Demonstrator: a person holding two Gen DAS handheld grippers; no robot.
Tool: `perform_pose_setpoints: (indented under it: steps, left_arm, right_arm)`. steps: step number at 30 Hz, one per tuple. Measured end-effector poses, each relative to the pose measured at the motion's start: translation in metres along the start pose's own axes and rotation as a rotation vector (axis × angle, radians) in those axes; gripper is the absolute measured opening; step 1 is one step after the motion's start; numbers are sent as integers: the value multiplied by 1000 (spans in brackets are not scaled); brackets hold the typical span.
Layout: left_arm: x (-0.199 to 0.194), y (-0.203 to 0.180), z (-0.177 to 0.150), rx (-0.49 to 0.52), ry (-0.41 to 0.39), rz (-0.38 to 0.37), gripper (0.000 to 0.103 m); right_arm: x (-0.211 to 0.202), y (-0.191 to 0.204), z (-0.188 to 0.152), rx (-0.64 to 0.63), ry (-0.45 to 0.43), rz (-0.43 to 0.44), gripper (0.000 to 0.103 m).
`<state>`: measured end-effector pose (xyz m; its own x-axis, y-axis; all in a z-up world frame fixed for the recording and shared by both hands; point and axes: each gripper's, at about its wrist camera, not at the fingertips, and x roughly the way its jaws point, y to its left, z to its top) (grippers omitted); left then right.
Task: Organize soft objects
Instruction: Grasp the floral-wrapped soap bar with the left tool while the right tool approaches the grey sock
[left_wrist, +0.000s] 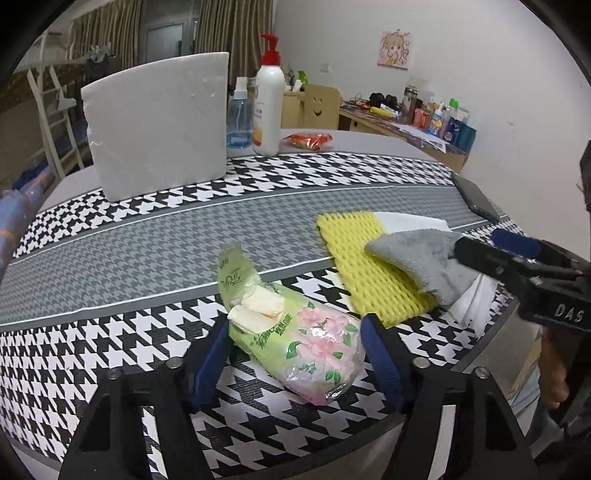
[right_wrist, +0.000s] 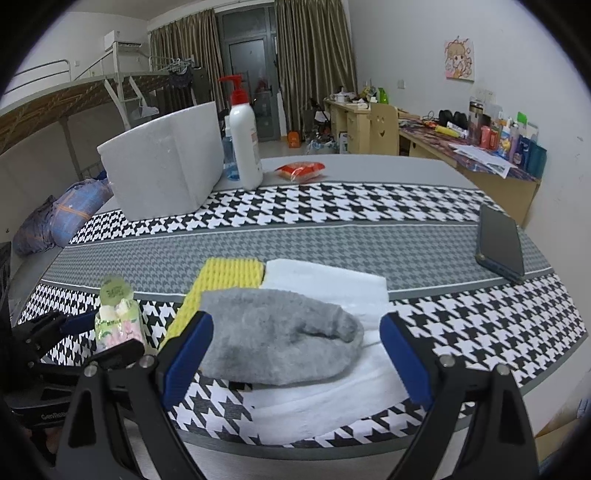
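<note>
A green, flower-printed plastic tissue pack (left_wrist: 295, 332) is lying on the houndstooth table mat (left_wrist: 147, 236), sitting between the left gripper (left_wrist: 293, 349) fingers, which are not yet pressing it. The right gripper (right_wrist: 297, 349) is straddling a folded grey fleece cloth (right_wrist: 277, 332), jaws spread, beside yellow foam netting (left_wrist: 365, 266).

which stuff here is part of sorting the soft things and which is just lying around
Part of the job:
- tissue pack, between the left gripper fingers
- grey cloth, in front of the right gripper
- yellow foam net
- white towel

Just lying about:
- phone
- pump bottle
- spray bottle
- red snack packet
- white foam box
</note>
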<state>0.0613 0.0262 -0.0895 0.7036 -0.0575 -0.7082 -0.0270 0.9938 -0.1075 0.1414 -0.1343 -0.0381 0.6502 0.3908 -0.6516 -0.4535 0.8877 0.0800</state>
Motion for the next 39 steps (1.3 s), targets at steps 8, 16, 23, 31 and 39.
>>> perform_pose_setpoints:
  steps: [8,16,23,31,39]
  left_arm:
    - [3,1,1,7,1,-16,39]
    - [-1,3,-2,14,-1,-25,34]
    - [-11,1,-3,23,-33,-46,24]
    - [-21,4,-3,23,-55,-59,21]
    - [-26,8,-2,18,-57,-57,21]
  right_arm:
    - [7,11,-3,-24,29,43,87]
    - [19,17,-8,-38,94,72,60]
    - [16,21,-8,-44,106,93,25]
    - [7,23,-4,-49,82,95,7]
    - [4,18,-1,-39,88,88,12]
